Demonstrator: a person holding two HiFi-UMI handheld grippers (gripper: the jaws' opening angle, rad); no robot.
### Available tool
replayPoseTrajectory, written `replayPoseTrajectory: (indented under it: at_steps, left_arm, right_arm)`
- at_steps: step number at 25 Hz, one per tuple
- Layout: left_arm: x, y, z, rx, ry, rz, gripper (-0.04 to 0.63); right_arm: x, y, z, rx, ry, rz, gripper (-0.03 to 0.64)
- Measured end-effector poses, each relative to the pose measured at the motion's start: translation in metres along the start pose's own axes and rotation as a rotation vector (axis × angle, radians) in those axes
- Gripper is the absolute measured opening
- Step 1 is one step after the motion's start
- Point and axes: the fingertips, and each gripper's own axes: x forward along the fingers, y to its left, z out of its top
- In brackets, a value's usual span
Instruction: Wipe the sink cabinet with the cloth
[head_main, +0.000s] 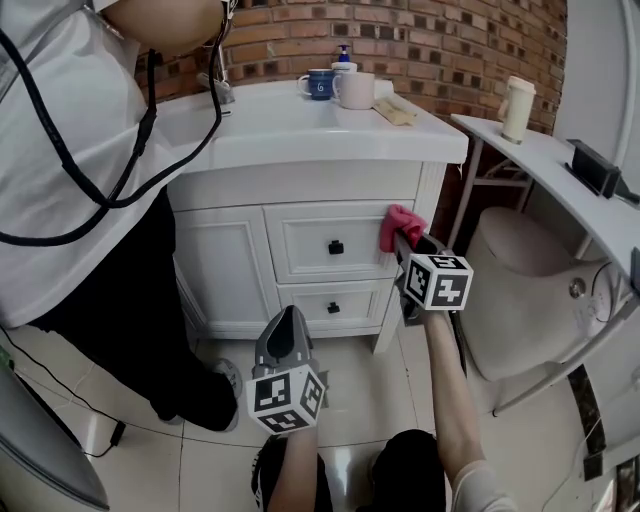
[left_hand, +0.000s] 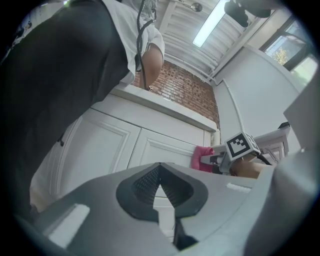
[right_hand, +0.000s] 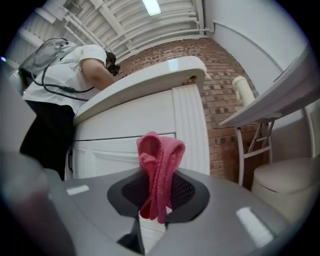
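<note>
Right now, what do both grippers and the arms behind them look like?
The left gripper and right gripper are both grey, wedge-shaped shells with dark ribbed pads. Each carries a white cube printed with black square markers. The forearms behind are bare of sleeves; no cables show.

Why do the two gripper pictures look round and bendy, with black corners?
Left gripper view: a wide lens bends the cabinet edges, the corners go black, and the ceiling light glares white. Right gripper view: same bending; the pink cloth looks sharp, while the lower-left edge blurs. Head view: evenly lit, only mildly curved.
</note>
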Motion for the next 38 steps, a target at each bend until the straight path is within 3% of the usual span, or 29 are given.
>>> replayPoseTrajectory:
  at_steps: [5,7,9,11,15,19,23,32,38]
  left_arm:
    - [0.000,-0.007,-0.004,0.008,0.000,-0.008,0.015]
    - [-0.002,-0.008,-0.002,0.012,-0.008,-0.010,0.015]
    - [-0.005,-0.006,0.002,0.003,-0.022,-0.005,0.015]
    - [-0.007,-0.002,0.009,-0.012,-0.051,0.010,0.015]
    - [-0.015,0.012,0.018,-0.049,-0.100,0.055,0.015]
    - [-0.023,0.026,0.028,-0.069,-0.137,0.085,0.015]
    - [-0.026,0.043,0.036,-0.096,-0.153,0.109,0.015]
    - [-0.018,0.030,0.026,-0.093,-0.114,0.077,0.015]
    - [-0.016,0.020,0.019,-0.061,-0.091,0.066,0.015]
  right_arm:
    - [-0.012,-0.038,-0.001,0.009,0.001,-0.089,0.069]
    - [-0.020,-0.034,-0.001,0.013,-0.005,-0.105,0.069]
    - [-0.026,0.003,0.002,0.013,-0.030,-0.027,0.067]
    - [-0.022,0.061,0.003,0.020,-0.050,0.121,0.067]
    - [0.009,0.171,-0.033,-0.035,0.013,0.329,0.067]
    - [0.042,0.224,-0.076,-0.105,0.106,0.386,0.069]
    - [0.058,0.242,-0.082,-0.094,0.111,0.411,0.069]
    - [0.020,0.155,-0.075,-0.074,0.076,0.269,0.069]
    - [0.000,0.048,-0.090,-0.052,0.109,0.075,0.069]
